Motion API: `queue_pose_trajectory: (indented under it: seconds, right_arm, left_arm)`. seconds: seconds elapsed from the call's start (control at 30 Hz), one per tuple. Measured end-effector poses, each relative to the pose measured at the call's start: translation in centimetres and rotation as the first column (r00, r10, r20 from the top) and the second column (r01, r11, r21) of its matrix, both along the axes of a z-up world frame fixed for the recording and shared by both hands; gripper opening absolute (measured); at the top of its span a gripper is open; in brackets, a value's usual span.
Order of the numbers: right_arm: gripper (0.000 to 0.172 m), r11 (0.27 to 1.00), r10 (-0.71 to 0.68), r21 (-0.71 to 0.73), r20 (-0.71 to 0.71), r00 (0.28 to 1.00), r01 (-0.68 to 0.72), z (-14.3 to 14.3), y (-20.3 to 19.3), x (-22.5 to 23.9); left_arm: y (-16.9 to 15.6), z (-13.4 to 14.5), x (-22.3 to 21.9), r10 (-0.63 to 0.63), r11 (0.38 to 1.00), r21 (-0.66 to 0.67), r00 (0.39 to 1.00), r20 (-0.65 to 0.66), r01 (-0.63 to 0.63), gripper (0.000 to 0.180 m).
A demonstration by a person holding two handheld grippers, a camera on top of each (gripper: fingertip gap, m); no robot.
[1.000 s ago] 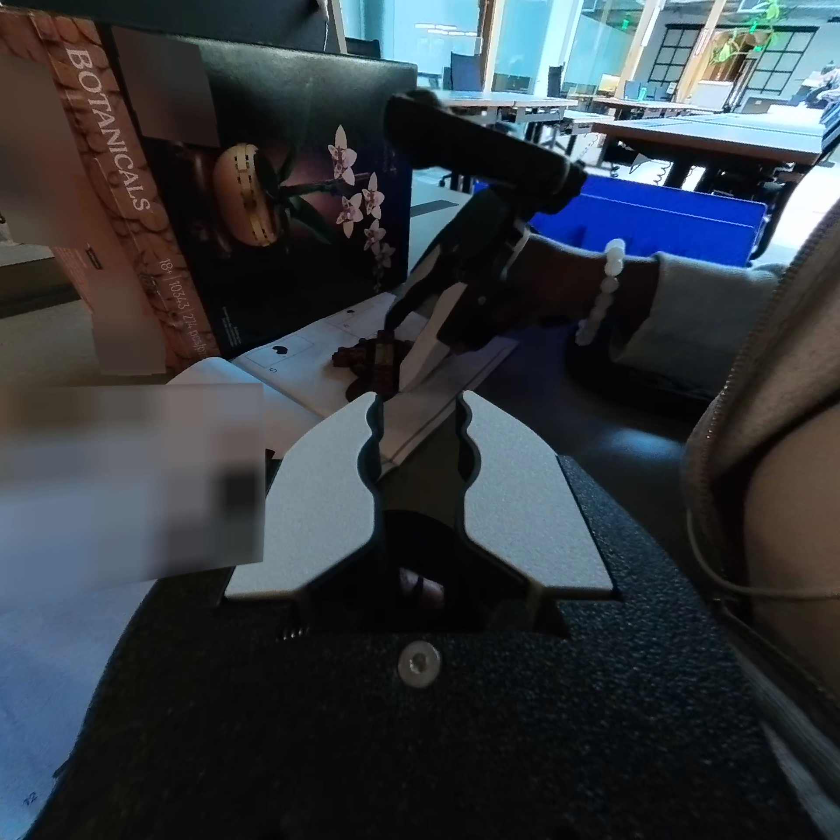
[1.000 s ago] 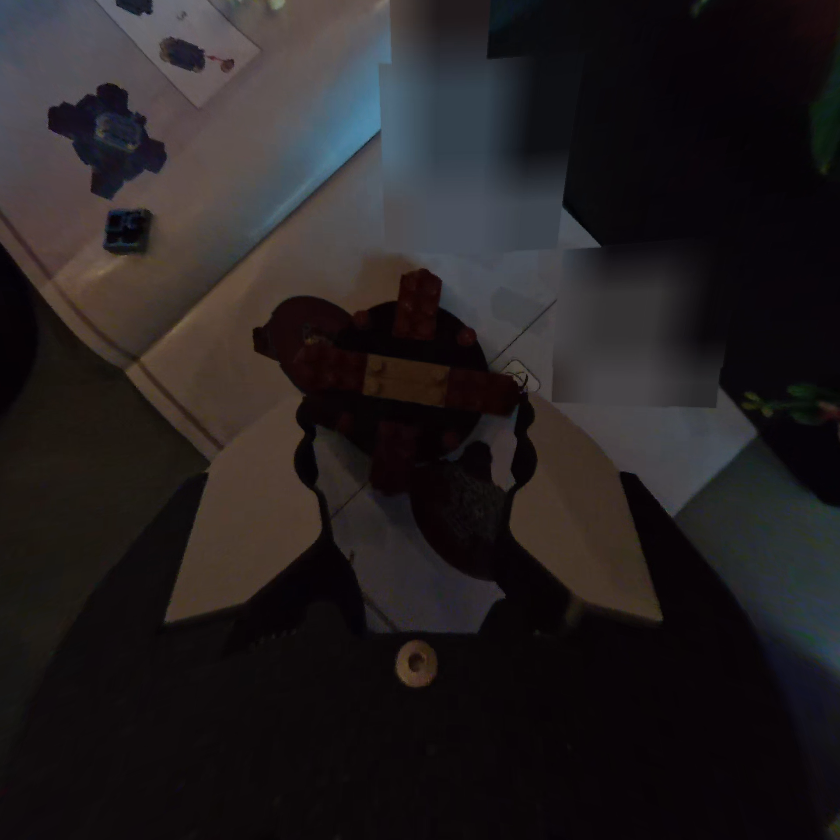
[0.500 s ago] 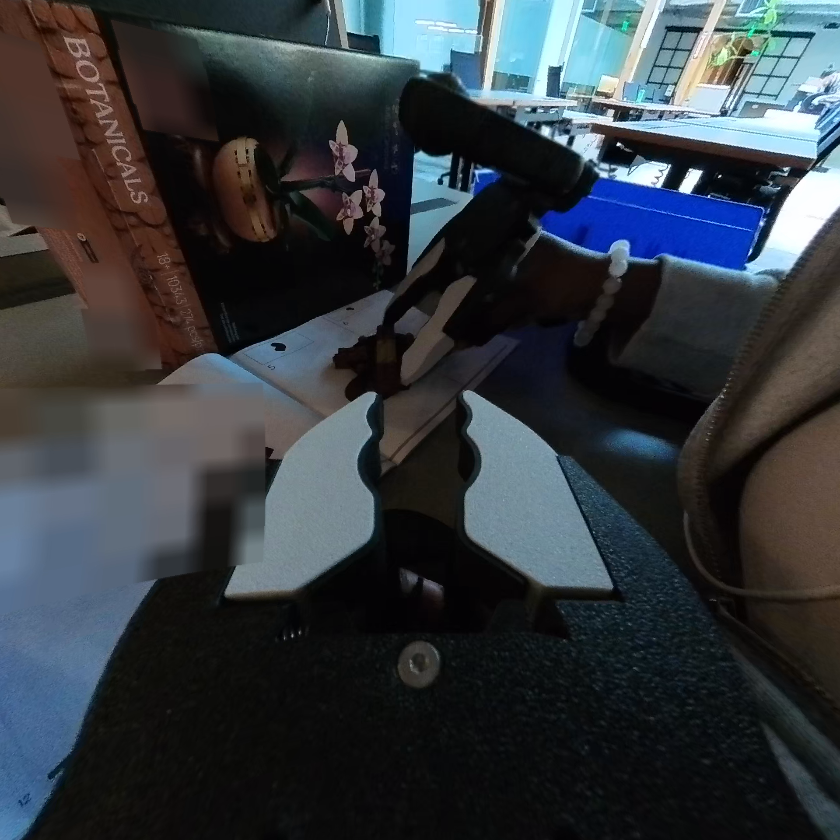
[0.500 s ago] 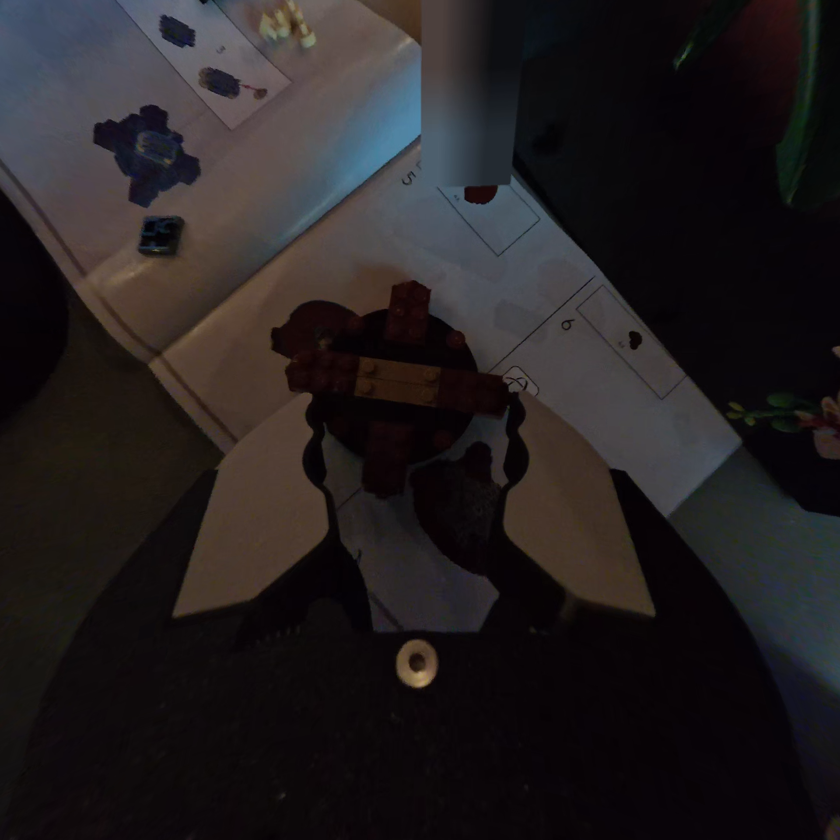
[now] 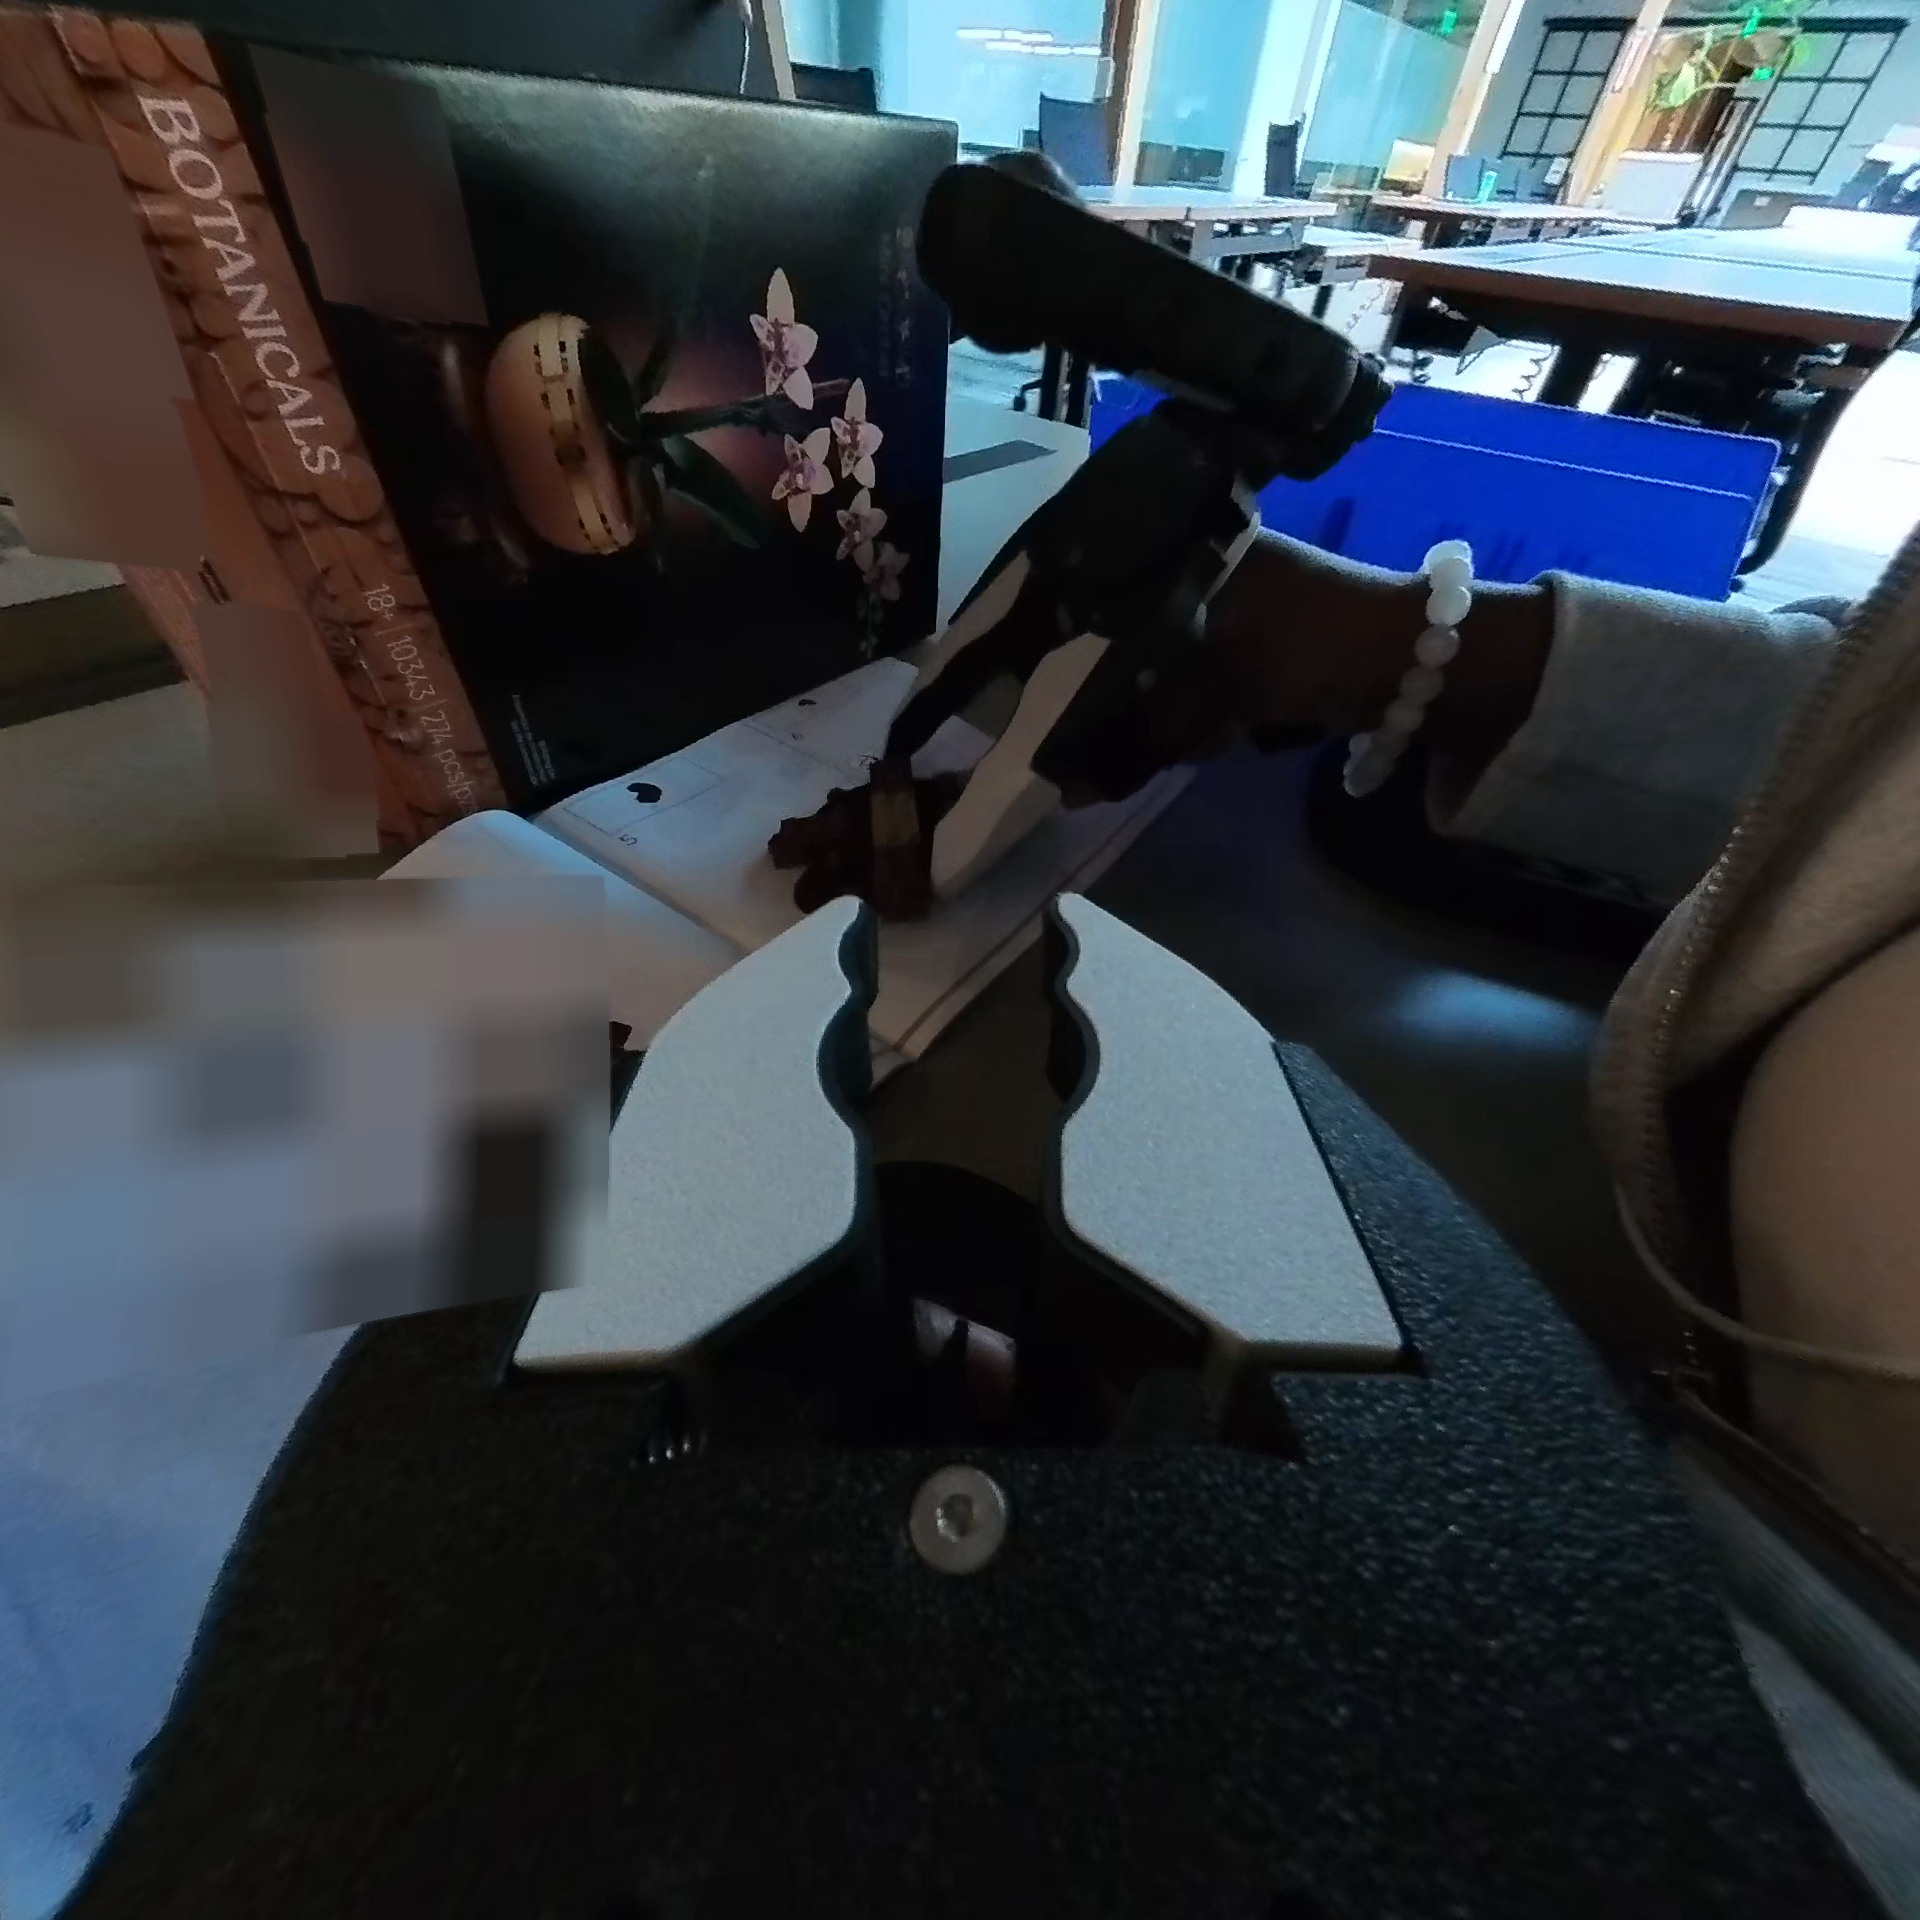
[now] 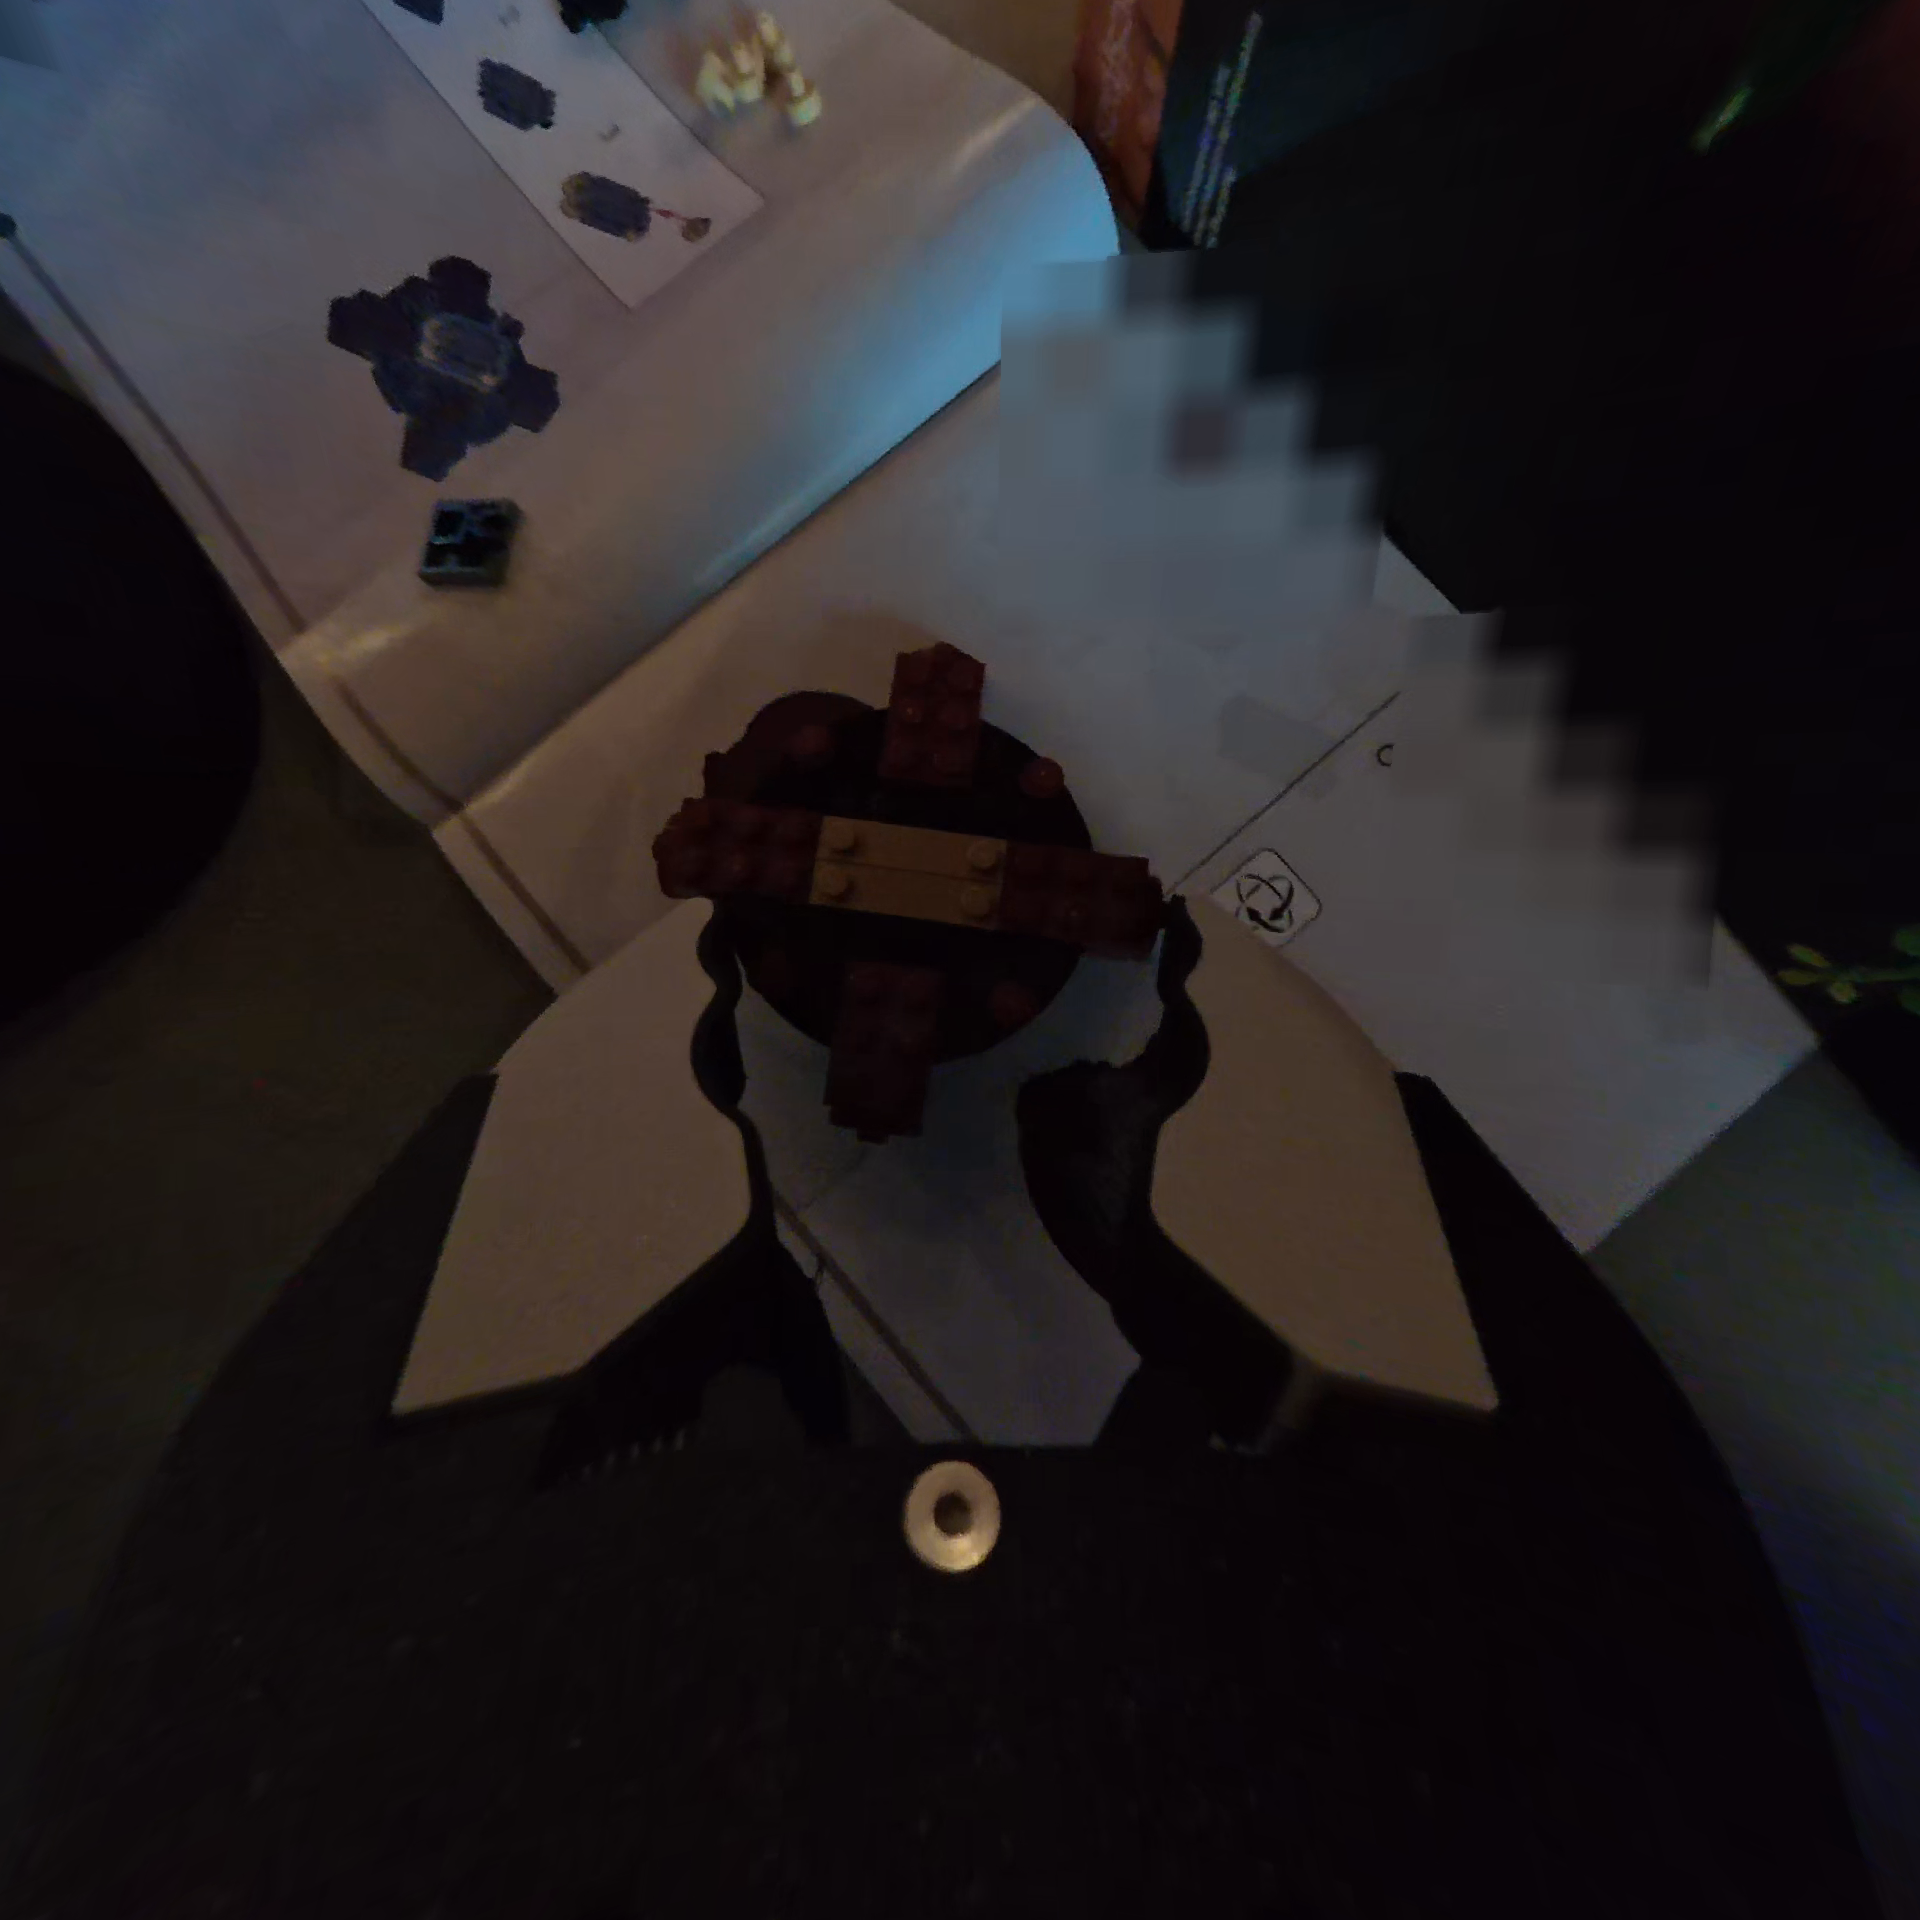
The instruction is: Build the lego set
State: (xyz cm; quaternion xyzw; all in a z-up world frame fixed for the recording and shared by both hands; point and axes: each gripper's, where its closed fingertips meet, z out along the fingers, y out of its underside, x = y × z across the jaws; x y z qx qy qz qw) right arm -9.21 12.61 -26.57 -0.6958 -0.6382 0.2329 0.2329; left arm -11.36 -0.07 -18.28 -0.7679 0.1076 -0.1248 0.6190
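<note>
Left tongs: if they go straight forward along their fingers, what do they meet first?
Probably the dark brown brick model with the tan strip on the open white instruction booklet, where the right tongs already stand; depth is uncertain.

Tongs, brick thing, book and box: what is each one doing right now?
Left tongs: open, nothing between them.
Right tongs: spread wide around the brick model, one tip touching its bar; can't tell if they squeeze.
Brick model: brown cross with a tan middle on a round base, sitting on the booklet.
Instruction booklet: lying open.
Box: standing upright behind the booklet.
</note>
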Motion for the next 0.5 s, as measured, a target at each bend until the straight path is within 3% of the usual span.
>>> queue_pose_trajectory:
  seconds: [0.23, 0.5]
  right_arm:
    - [0.077, 1.0, 0.009, -0.015, -0.006, 1.0, -0.009, 0.2, -0.7, -0.5]
    - [0.09, 0.999, -0.019, -0.05, -0.058, 0.998, 0.016, 1.6, -0.8, -0.3]
  left_arm:
    - [-0.2, 0.2, 0.1, -0.001, 1.0, 0.021, 1.0, -0.008, 0.001, 0.03]
    - [-0.2, 0.3, 0.1, -0.007, 1.0, 0.028, 1.0, -0.006, 0.007, 0.03]
